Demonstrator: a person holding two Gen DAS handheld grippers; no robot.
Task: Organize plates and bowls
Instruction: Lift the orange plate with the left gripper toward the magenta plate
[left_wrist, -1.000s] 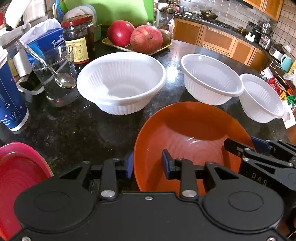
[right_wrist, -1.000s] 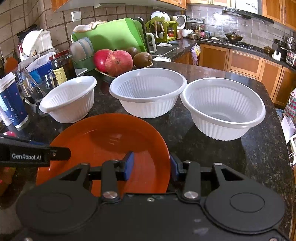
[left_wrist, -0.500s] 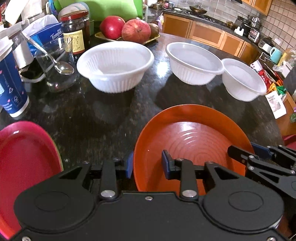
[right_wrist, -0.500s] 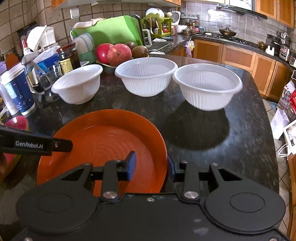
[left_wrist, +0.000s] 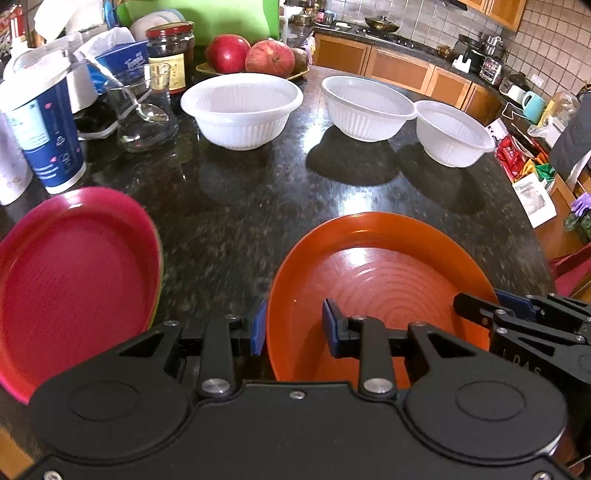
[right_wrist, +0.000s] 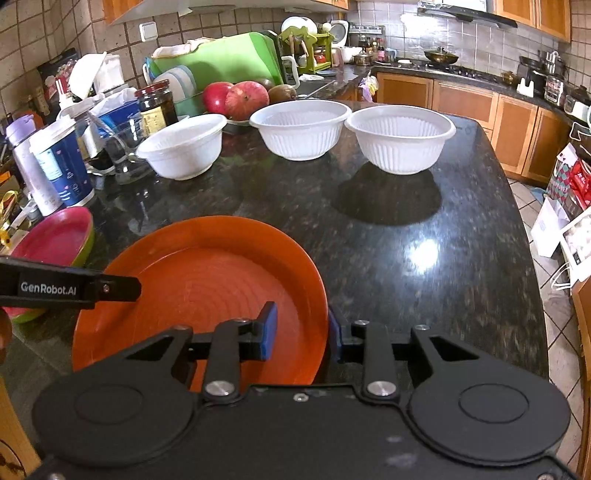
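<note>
An orange plate (left_wrist: 376, 266) (right_wrist: 207, 273) is held over the black granite counter between both grippers. My left gripper (left_wrist: 294, 328) is shut on its left rim, one pad outside and one inside. My right gripper (right_wrist: 301, 332) grips the right rim with its jaws closing, the rim between the pads. A pink plate (left_wrist: 66, 273) (right_wrist: 55, 240) lies at the left on a green one. Three white ribbed bowls (left_wrist: 240, 107) (left_wrist: 365, 107) (left_wrist: 450, 133) stand in a row at the back.
At the back left stand a blue paper cup (left_wrist: 48, 136), a glass with a spoon (left_wrist: 140, 110), a dark jar (left_wrist: 171, 51) and a plate of fruit (left_wrist: 251, 55). The counter's edge (right_wrist: 532, 258) curves along the right, with floor and boxes beyond.
Both grippers and the orange plate have drawn back from the bowls, which look smaller. The pink plate has come further into view at the left. The right jaws have narrowed on the rim.
</note>
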